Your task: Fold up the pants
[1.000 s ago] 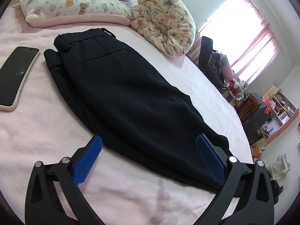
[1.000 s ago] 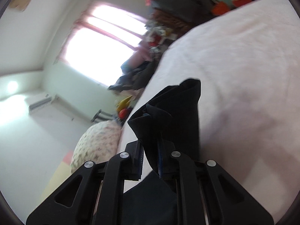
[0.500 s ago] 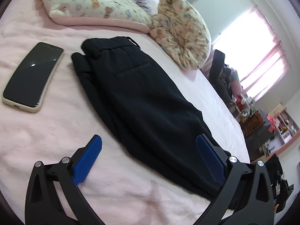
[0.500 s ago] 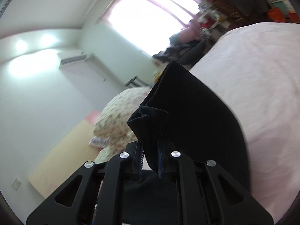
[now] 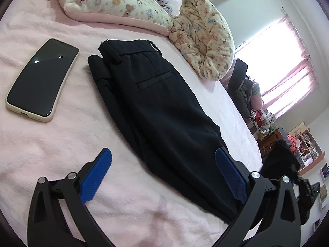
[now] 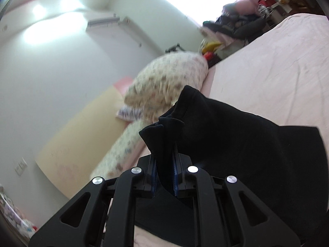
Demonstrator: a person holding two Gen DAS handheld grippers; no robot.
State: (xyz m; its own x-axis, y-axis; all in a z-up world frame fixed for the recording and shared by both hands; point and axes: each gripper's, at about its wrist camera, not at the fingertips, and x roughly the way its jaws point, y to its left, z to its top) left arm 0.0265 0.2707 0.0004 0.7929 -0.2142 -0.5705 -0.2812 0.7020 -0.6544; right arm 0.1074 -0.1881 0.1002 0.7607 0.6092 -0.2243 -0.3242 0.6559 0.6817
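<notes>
The black pants (image 5: 156, 107) lie lengthwise on the pink bed (image 5: 61, 144), folded leg over leg, with the waistband at the far end near the pillows (image 5: 115, 2) and a back pocket facing up. A phone (image 5: 41, 80) rests screen-up on the bed beside the waistband, apart from the cloth. The left gripper (image 5: 163, 175) sits low over the bed with its jaws spread wide, holding nothing; its right blue pad (image 5: 230, 177) lies against the pants near the leg end, the other over bare blanket. The right gripper (image 6: 164, 175) has its jaws pressed together on a bunched fold of the pants (image 6: 236, 144), lifting it off the bed.
</notes>
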